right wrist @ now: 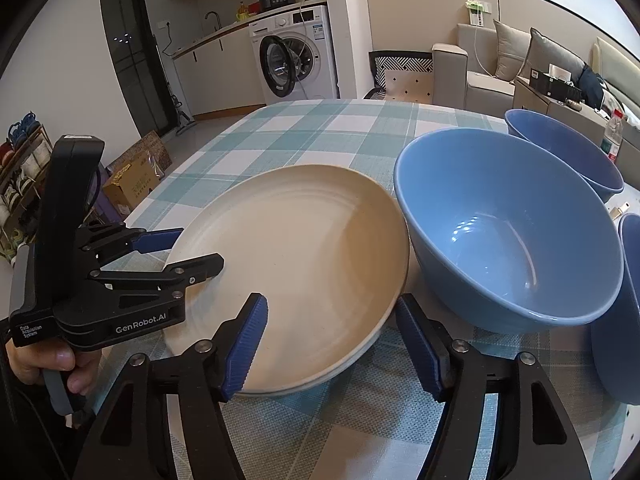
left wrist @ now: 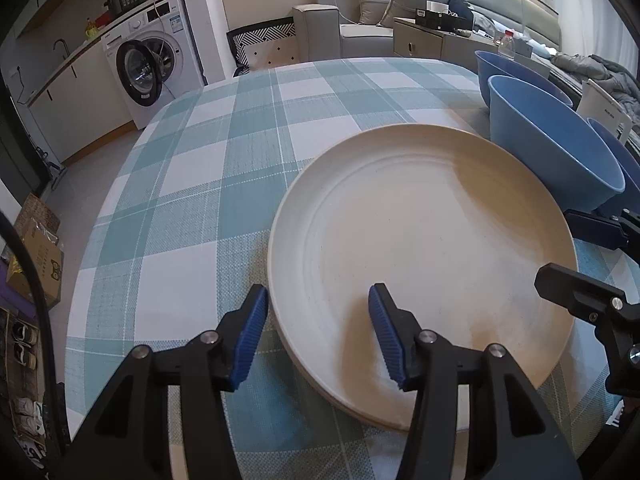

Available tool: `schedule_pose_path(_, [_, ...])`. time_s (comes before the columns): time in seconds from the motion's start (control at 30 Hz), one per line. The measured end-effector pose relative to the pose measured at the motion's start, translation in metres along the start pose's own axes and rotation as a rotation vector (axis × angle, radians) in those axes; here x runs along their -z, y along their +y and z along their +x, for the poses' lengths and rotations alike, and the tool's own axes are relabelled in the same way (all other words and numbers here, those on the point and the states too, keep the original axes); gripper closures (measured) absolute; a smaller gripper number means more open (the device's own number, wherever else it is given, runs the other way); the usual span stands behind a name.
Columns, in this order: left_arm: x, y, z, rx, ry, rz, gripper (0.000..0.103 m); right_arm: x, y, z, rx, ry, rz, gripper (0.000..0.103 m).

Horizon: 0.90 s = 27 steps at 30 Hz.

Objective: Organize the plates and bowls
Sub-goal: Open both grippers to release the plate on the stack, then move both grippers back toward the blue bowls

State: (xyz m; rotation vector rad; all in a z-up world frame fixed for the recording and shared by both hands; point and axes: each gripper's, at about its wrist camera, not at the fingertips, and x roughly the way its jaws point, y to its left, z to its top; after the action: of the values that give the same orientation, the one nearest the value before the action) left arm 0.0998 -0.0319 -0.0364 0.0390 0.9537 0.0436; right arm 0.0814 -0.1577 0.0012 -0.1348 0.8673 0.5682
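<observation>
Cream plate (left wrist: 424,264) flat on the checked tablecloth (left wrist: 192,184), seemingly atop another plate whose edge peeks out beneath the near rim; count of the stack hard to make out. Nothing on the plate. Straddled at opposite rims by both grippers: left gripper (left wrist: 318,336) with one blue pad over the plate and the other outside the rim, jaws parted, not pressing; right gripper (right wrist: 330,346) likewise, rim passing between its spread pads with gaps either side. Nothing gripped by either.

Just beside the plate, a blue bowl (right wrist: 508,228), upright and empty, its side nearly touching the plate's rim. Behind it a second bowl (right wrist: 568,148), interior partly hidden. A third bowl (right wrist: 622,312) cut off by the edge of the right wrist view, contents unseen.

A hand (right wrist: 44,364) around the left gripper's handle, mostly out of frame. Beyond the table, washer (left wrist: 156,60) with door ajar, and sofa (left wrist: 360,20) with cushions.
</observation>
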Motion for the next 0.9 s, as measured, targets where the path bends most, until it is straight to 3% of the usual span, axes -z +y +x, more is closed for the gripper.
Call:
schedule_pose_path(0.3, [0.003,0.003,-0.002,-0.009,0.017,-0.009,0.05,0.0,0.001,0.001,-0.02,0.005,-0.007,0.029])
schedule_pose_path(0.57, [0.002,0.003,-0.007,0.029,0.024,-0.019,0.049,-0.001,0.008,-0.006,-0.027,0.001,-0.036,0.017])
schedule_pose_path(0.73, [-0.004,0.003,-0.015,0.075,0.01,-0.047,0.039,-0.003,0.009,-0.019,-0.035,-0.02,-0.042,0.012])
schedule_pose_path(0.8, [-0.007,0.001,-0.021,0.075,-0.005,-0.046,0.024,-0.004,0.006,-0.025,-0.033,-0.028,-0.042,0.011])
schedule_pose_path(0.9, [-0.014,-0.003,-0.03,0.079,-0.033,-0.031,0.021,-0.005,-0.004,-0.035,-0.04,-0.044,-0.026,0.011])
